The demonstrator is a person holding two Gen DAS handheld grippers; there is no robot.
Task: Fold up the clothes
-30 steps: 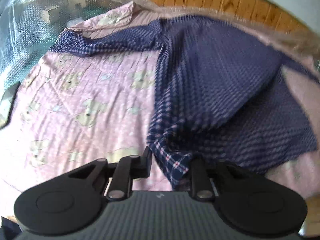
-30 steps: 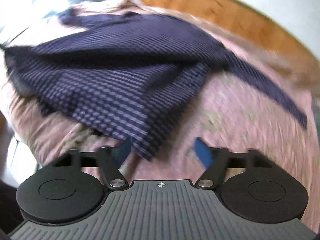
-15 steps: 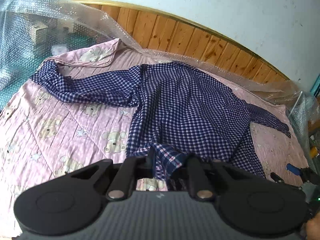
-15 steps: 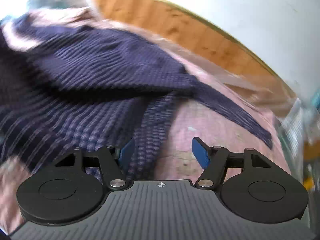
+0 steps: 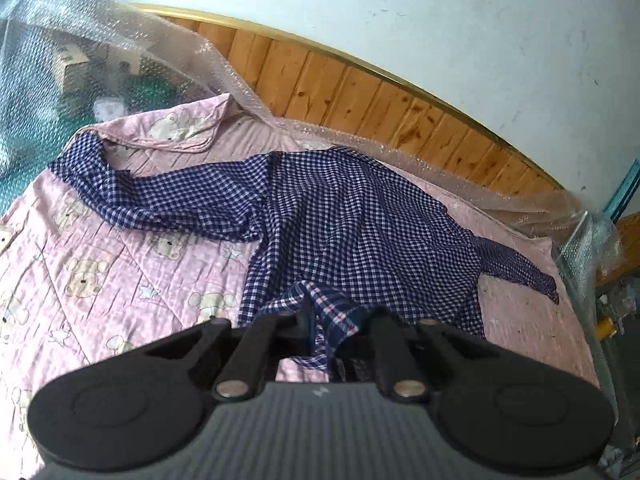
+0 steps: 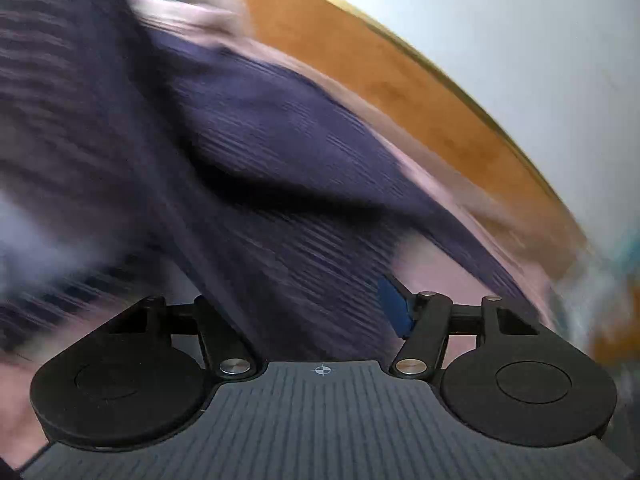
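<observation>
Far to the left of the left gripper (image 5: 320,320), under a sheet of bubble wrap (image 5: 100,40), sits one cardboard box (image 5: 70,65) with dark print on its face too small to read. Ahead and to the left of the same tool spreads one pink quilt (image 5: 100,272) printed with bears and stars, its far corner folded back. On it lies the single blue-and-white checked shirt (image 5: 360,220): one sleeve runs out to the left toward the folded corner, the body lies straight ahead, and the second sleeve trails off to the right. The left gripper's jaws have just been closing and now pinch the near hem of the shirt, a bunch of cloth with red-lined check rising between the fingers (image 5: 306,314). Beyond the shirt a wooden headboard (image 5: 360,92) with a brass-coloured top edge stands against a pale wall (image 5: 440,12). More clear wrap is heaped at the far right.

The right wrist view is heavily blurred. The right gripper (image 6: 304,312) stands partly open, its jaws having just been closing, with shirt fabric (image 6: 280,200) lying between them; one blue pad (image 6: 394,308) shows on the right finger, the left one is hidden by cloth, and whether the pads press on it cannot be told.
</observation>
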